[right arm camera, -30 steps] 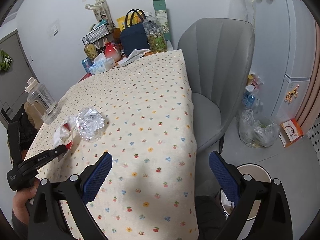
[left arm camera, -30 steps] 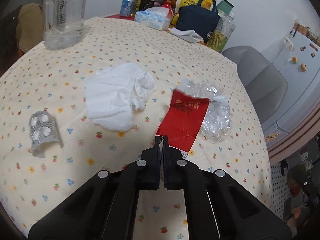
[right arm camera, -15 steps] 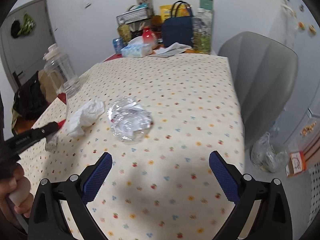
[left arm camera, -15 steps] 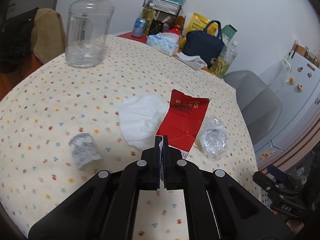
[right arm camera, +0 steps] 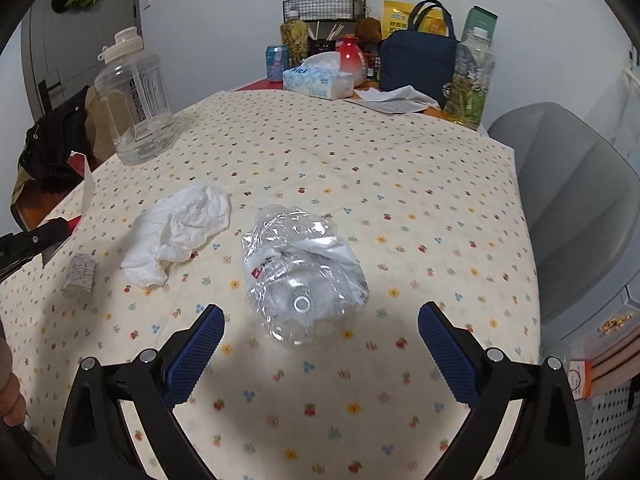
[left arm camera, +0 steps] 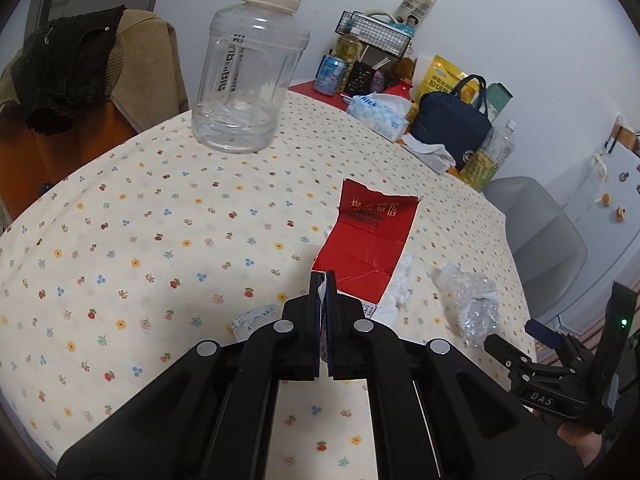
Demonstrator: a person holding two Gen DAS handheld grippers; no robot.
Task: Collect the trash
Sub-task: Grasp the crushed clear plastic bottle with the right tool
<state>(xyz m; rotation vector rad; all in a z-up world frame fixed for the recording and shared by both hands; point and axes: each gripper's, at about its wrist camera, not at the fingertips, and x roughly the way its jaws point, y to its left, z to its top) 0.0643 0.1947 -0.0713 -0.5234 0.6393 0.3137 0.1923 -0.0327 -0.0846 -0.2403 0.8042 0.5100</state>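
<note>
My left gripper [left arm camera: 324, 280] is shut on a flat red wrapper [left arm camera: 368, 240] and holds it above the table. It shows at the left edge of the right wrist view [right arm camera: 48, 236]. My right gripper [right arm camera: 320, 320] is open, its jaws wide apart just in front of a crushed clear plastic bottle [right arm camera: 302, 274] that lies on the tablecloth. The bottle also shows in the left wrist view [left arm camera: 474, 308]. A crumpled white tissue [right arm camera: 180, 232] lies left of the bottle. A small blister pack [right arm camera: 80, 274] lies further left.
A large clear water jug [right arm camera: 134, 98] stands at the far left of the flowered tablecloth [right arm camera: 400, 208]. A tissue box [right arm camera: 318, 80], a navy bag [right arm camera: 418, 54], a can and bottles crowd the far edge. A grey chair [right arm camera: 568, 208] stands at the right.
My left gripper has risen and tilted up with the red wrapper. My right gripper has swung over the table and closed in on the crushed bottle.
</note>
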